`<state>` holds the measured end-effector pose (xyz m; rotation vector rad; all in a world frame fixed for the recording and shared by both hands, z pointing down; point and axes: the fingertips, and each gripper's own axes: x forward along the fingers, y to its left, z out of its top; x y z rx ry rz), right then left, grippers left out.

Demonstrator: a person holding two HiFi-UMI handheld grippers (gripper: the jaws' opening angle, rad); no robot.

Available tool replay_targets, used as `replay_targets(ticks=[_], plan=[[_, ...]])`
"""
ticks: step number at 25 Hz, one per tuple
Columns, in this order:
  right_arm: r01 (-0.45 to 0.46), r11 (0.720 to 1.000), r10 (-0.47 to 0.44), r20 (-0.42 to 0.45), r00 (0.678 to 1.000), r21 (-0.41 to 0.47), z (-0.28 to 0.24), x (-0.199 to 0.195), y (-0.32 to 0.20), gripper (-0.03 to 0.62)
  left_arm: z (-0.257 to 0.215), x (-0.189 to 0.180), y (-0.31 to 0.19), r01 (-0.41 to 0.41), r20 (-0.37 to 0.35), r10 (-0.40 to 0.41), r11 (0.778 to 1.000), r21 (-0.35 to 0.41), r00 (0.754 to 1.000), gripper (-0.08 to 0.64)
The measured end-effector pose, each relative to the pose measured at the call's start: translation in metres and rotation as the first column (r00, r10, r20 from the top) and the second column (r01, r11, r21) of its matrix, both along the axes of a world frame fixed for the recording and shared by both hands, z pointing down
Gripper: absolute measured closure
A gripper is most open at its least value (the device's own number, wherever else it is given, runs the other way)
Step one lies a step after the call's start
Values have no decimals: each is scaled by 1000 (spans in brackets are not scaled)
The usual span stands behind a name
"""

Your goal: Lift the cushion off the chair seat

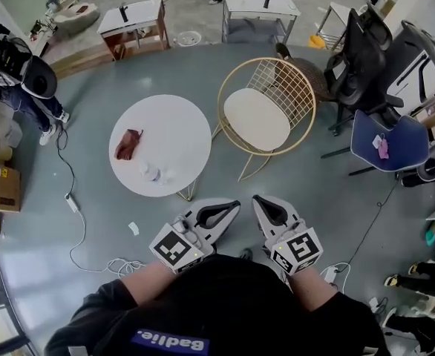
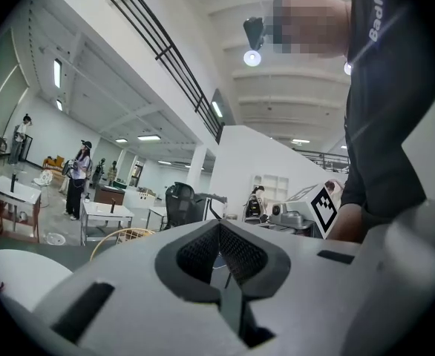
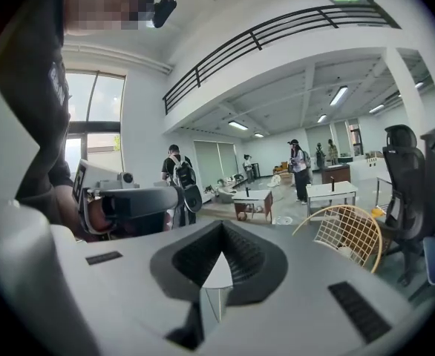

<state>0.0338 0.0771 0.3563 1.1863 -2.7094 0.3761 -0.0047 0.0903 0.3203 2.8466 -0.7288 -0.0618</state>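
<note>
In the head view a white round cushion (image 1: 257,117) lies on the seat of a gold wire chair (image 1: 295,87), which stands on the grey floor ahead of me. Both grippers are held close to my body, well short of the chair and touching nothing. My left gripper (image 1: 223,212) is shut and empty, and my right gripper (image 1: 268,209) beside it is the same. From the left gripper (image 2: 220,232) the chair's wire back (image 2: 121,236) shows low at the left. Over the right gripper (image 3: 221,232) the chair (image 3: 349,236) stands at the right.
A round white table (image 1: 165,124) with a reddish-brown item (image 1: 128,144) stands left of the chair. Black office chairs (image 1: 362,50) and a blue chair (image 1: 388,143) crowd the right. Desks (image 1: 132,21) stand at the back, a person (image 1: 17,69) is at the left, and a cable (image 1: 76,213) lies on the floor.
</note>
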Motion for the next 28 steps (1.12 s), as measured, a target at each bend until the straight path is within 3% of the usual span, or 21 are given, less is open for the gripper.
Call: replay_targets(ticks=[2, 5, 10, 21, 28], plan=[[-23, 1000, 23, -29, 999, 7, 4, -5, -17, 566, -3, -4, -15, -25, -30, 24, 999, -31, 999, 546], [-52, 998, 53, -71, 996, 19, 12, -8, -43, 566, -5, -6, -38, -55, -55, 55, 999, 2, 997, 546], [-61, 998, 64, -94, 993, 33, 32, -5, -84, 566, 17, -2, -73, -40, -57, 39, 999, -19, 998, 546], [-55, 997, 44, -190, 981, -53, 146, 33, -153, 566, 89, 15, -141, 117, -26, -122, 982, -145, 992, 546], [-50, 998, 34, -306, 952, -44, 210, 43, -194, 566, 127, 25, -172, 164, -21, -169, 975, -147, 985, 546]])
